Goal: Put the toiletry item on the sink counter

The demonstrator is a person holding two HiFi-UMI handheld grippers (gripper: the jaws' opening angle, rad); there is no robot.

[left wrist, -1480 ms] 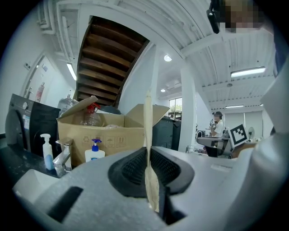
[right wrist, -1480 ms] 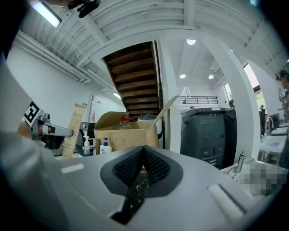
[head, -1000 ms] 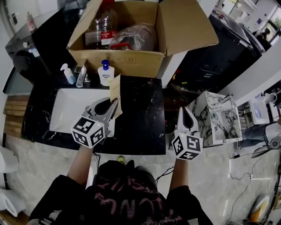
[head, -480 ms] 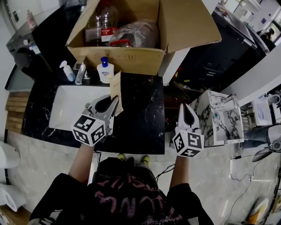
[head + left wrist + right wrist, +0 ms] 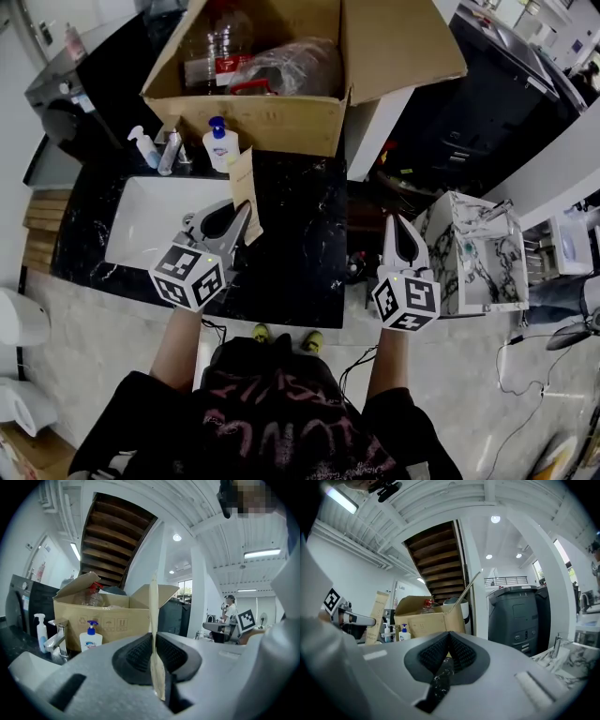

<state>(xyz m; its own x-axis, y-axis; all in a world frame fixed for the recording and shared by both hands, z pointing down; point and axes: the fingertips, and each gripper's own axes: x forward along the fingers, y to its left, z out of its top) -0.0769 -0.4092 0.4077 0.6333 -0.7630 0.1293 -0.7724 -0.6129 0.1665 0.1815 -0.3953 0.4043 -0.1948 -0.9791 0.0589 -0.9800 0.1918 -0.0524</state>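
Head view: tan packet (image 5: 244,183), print too small to read, stands upright over the counter (image 5: 300,253) at the sink (image 5: 136,220) basin's right edge, unmoved since a second ago.
Left gripper view: left gripper (image 5: 153,638) jaws clamp the packet, seen edge-on.
Right gripper view: right gripper (image 5: 449,635) jaws pressed together, nothing between.

On my feed I see an open brown cardboard box (image 5: 253,122) holding a clear plastic bottle with a red label (image 5: 214,52) and a crumpled clear plastic bag (image 5: 291,67). Just in front of it, in a row, stand a white pump bottle with a blue cap (image 5: 219,148), a chrome tap (image 5: 170,152) and a small pale-blue pump bottle (image 5: 144,150). Well off to the right I make out a white marble-patterned open box (image 5: 480,255).
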